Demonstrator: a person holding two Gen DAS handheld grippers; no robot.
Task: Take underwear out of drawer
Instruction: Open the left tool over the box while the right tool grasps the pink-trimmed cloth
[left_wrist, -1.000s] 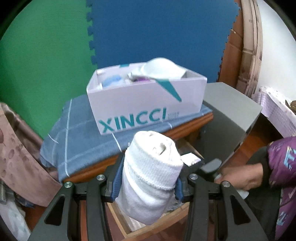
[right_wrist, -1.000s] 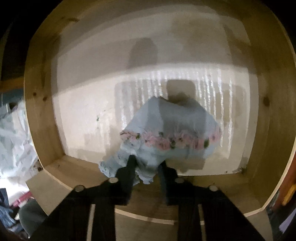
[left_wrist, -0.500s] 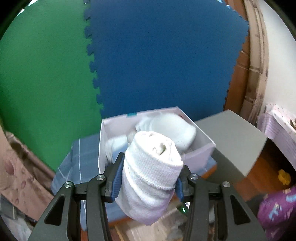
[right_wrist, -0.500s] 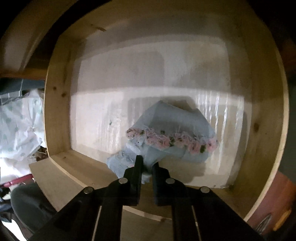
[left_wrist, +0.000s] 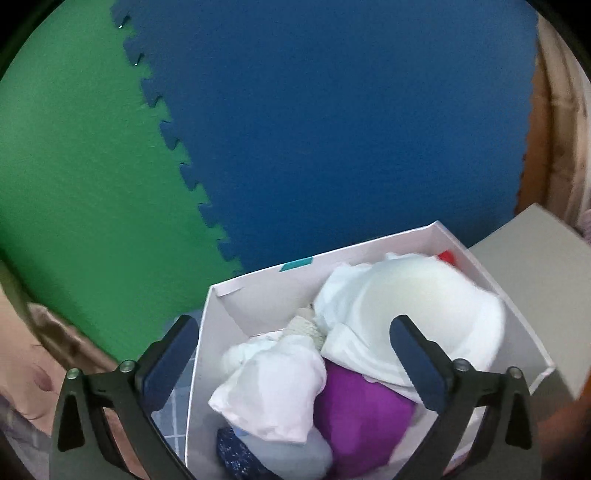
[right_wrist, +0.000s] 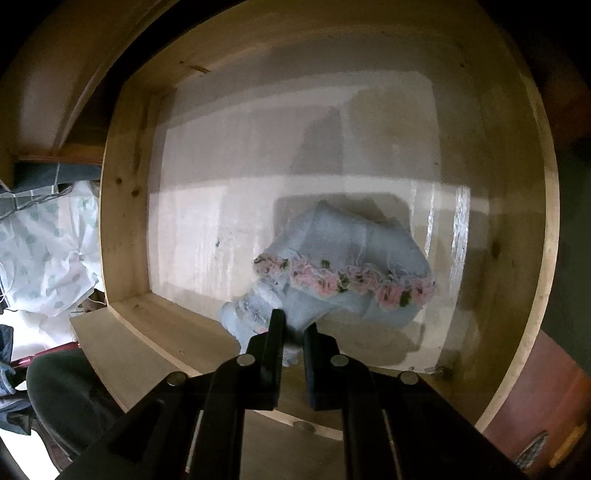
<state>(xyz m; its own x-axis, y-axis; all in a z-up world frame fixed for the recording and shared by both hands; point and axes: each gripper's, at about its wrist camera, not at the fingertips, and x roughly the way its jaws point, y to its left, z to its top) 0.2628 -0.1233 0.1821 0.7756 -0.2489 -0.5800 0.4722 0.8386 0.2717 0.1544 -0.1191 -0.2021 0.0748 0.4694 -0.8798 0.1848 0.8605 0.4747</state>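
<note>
Gone from the left gripper (left_wrist: 293, 354), whose jaws have just opened wide, the white roll now lies in the box (left_wrist: 517, 317). Tilted down into the drawer (right_wrist: 122, 236), the right gripper (right_wrist: 293, 326) pinches blue underwear (right_wrist: 343, 258).

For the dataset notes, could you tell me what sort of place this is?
Probably a bedroom at home: a wooden drawer holds light blue underwear, a white box is filled with garments, and foam mats stand behind it.

The white box (left_wrist: 207, 354) runs off the bottom edge, its contents partly hidden.
</note>
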